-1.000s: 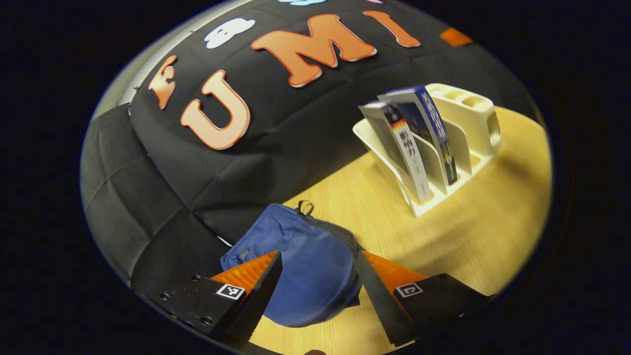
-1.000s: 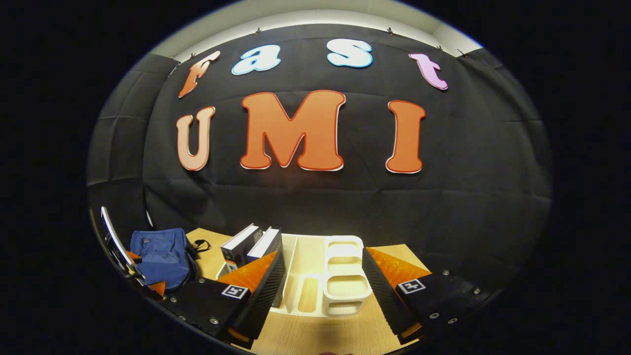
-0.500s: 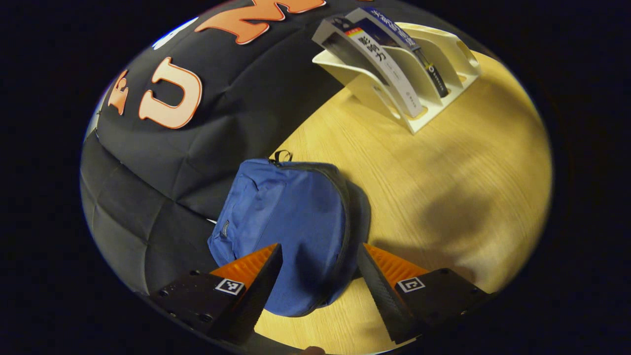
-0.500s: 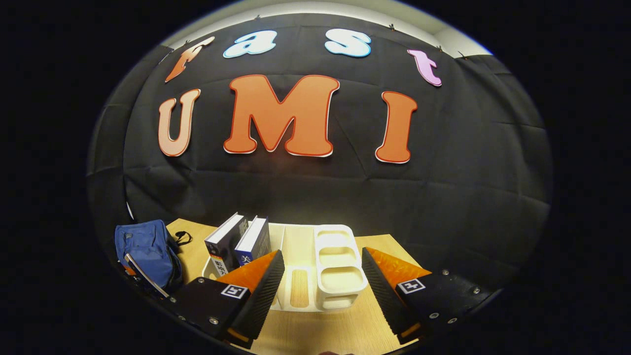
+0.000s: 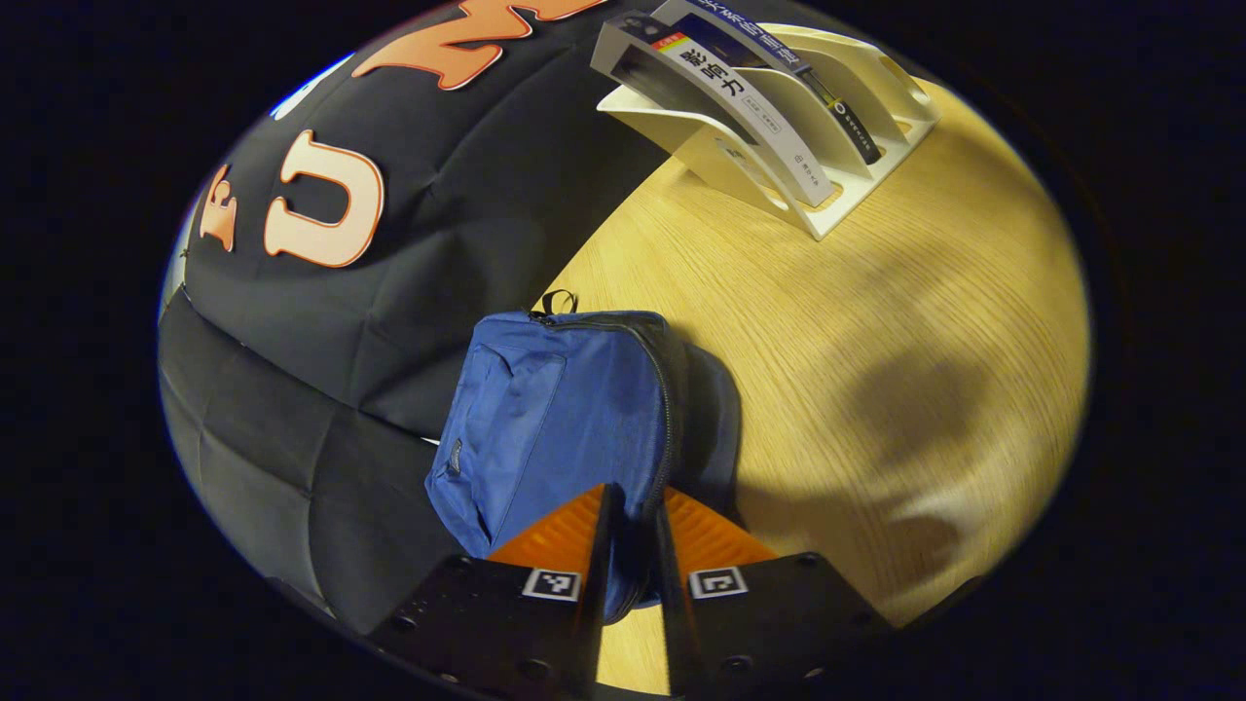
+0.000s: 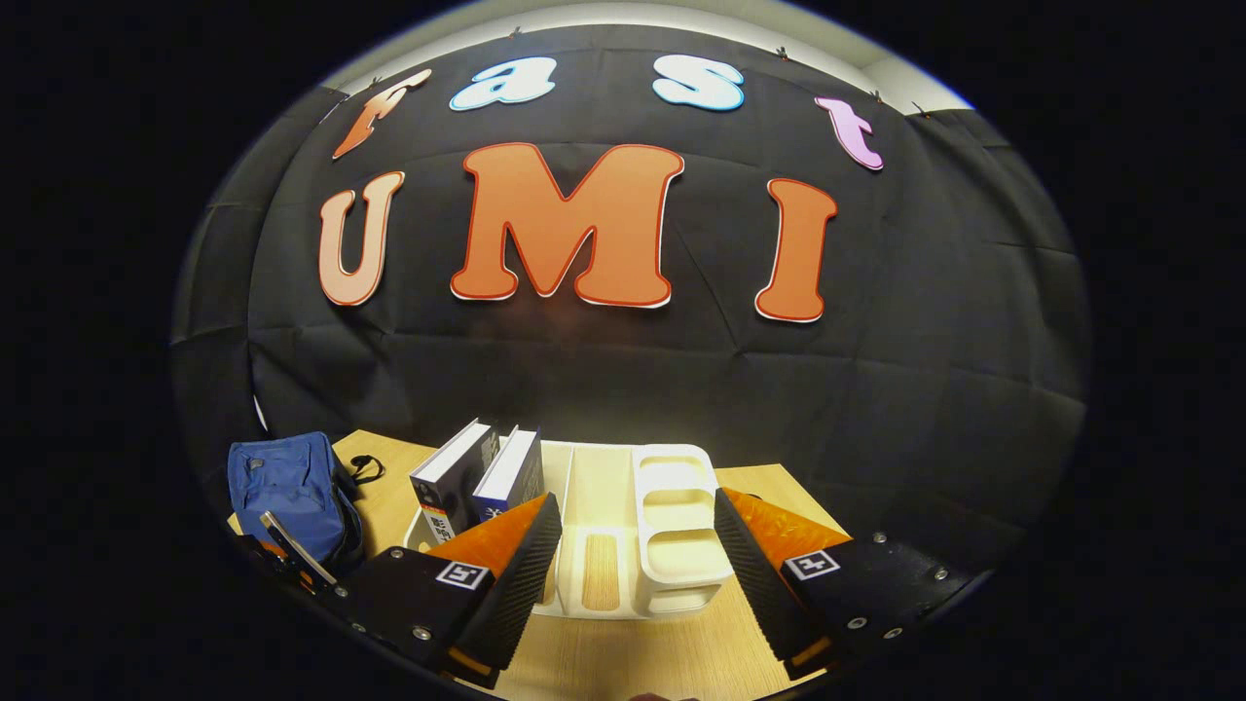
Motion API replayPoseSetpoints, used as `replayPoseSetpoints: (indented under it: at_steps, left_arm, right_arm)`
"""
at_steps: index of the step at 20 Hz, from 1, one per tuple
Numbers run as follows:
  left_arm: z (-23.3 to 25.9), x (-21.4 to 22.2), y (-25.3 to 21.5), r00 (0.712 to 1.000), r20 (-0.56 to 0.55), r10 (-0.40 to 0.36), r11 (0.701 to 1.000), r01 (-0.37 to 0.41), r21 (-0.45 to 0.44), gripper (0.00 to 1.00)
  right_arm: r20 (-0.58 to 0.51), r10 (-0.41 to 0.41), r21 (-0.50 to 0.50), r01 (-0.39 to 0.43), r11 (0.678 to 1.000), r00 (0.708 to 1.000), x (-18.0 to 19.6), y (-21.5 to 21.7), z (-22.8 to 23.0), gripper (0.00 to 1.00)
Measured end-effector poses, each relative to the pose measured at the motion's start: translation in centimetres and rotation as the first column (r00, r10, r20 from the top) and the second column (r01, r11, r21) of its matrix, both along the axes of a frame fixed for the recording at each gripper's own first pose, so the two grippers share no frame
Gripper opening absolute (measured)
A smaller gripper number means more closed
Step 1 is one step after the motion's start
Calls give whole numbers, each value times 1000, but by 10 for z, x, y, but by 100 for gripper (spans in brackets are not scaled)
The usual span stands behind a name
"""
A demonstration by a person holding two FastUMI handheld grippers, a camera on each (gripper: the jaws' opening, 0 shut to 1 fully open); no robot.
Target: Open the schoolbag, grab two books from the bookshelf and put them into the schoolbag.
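Blue schoolbag [image 5: 555, 409] lies on the wooden table [image 5: 876, 321], at the table's left side, hard against the black cloth wall [image 5: 389, 292]. Its carry loop [image 5: 555, 300] points to the far end. The zipper [image 5: 667, 409] runs along the bag's right edge and looks closed.

Left gripper [image 5: 631, 531] sits at the near end of the bag. Its two fingers are drawn close together, with the zipper edge of the bag in the narrow gap between them; they appear clenched on that edge. Whether a zipper pull is between them, I cannot tell.

White bookshelf [image 5: 827, 166] stands at the far right of the table, well apart from the bag. Two books lean in its slots: a white-spined book [image 5: 750, 117] in the slot nearer the bag, a dark blue book [image 5: 779, 58] just beside it.

In the right gripper view, the right gripper [image 6: 638, 545] hangs above the near side of the bookshelf [image 6: 672, 526], fingers spread wide, nothing between them. The two books [image 6: 482, 472] stand in the shelf's left slots; the schoolbag [image 6: 287, 492] is farther left, with the left gripper [image 6: 292, 555] at its near end.
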State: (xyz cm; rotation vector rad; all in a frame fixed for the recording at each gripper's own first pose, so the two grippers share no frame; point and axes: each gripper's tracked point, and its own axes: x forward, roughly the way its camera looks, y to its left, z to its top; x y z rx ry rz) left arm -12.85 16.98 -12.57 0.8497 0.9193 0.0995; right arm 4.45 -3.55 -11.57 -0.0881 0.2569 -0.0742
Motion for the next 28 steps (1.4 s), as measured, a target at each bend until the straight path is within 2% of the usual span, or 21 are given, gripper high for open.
replayPoseSetpoints:
  at_steps: [1, 3, 7, 11, 16, 19, 23, 24, 27, 28]
  left_arm:
    - [6, 1, 3, 1000, 4, 12, 1000, -12, -8, 17]
    - [13, 4, 3, 999, -22, 25, 999, -26, -41, 12]
    - [41, 15, 7, 998, -19, 53, 990, -55, -128, 6]
    - [72, 23, 16, 996, -25, 88, 968, -91, -232, 3]
    - [126, 45, 39, 987, -4, 159, 905, -148, -398, 2]
    - [152, 61, 53, 989, 6, 150, 884, -131, -448, 2]
    - [161, 74, 64, 994, -10, 113, 864, -103, -494, 0]
    - [162, 78, 64, 994, -11, 113, 846, -101, -524, 0]
    - [164, 81, 70, 989, -43, 143, 768, -138, -625, 0]
    - [167, 87, 76, 989, -36, 146, 759, -135, -637, 0]
  right_arm:
    - [1, 2, 2, -2, 1000, 1000, 0, 0, 0, 94]
    - [0, 6, 2, -6, 1000, 1000, 2, -1, -1, 94]
    - [-42, 36, 17, -35, 999, 998, 8, 11, -8, 94]
    - [-56, 111, 44, -109, 993, 992, 17, 41, -3, 94]
    - [-100, 207, 70, -200, 977, 973, 36, 100, 7, 94]
    - [-153, 217, 79, -207, 975, 964, 50, 129, 5, 94]
    - [-248, 212, 52, -206, 977, 945, 74, 158, -8, 94]
    - [-271, 212, 45, -208, 977, 939, 81, 166, -13, 94]
    - [-353, 193, 29, -195, 980, 915, 97, 180, -33, 94]
    - [-378, 182, 30, -185, 982, 908, 102, 184, -40, 94]
